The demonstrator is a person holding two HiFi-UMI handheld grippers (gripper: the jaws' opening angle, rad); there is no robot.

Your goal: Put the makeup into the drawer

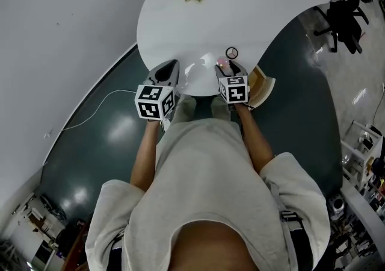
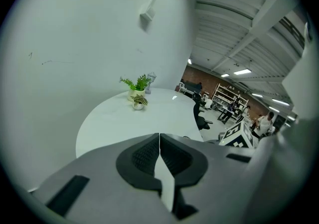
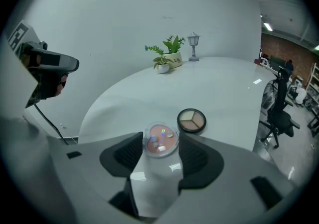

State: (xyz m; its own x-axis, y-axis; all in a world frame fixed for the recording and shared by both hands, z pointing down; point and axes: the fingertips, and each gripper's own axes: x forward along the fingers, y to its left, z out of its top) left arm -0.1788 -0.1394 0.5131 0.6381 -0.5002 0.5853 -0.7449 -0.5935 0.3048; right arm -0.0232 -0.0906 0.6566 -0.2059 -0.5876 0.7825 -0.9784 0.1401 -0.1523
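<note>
A round clear-lidded pink blush compact lies near the front edge of the white round table. My right gripper has closed on it, a pad against each side of its rim. In the head view the same compact shows just past the right gripper. A black eyeshadow compact with three tan shades lies just beyond it, untouched. My left gripper hovers at the table's front left with its pads together and nothing between them.
A tan wooden drawer-like box juts out under the table's edge beside my right hand. A potted plant, a small ornament and a little lantern stand at the table's far side. Office chairs stand to the right.
</note>
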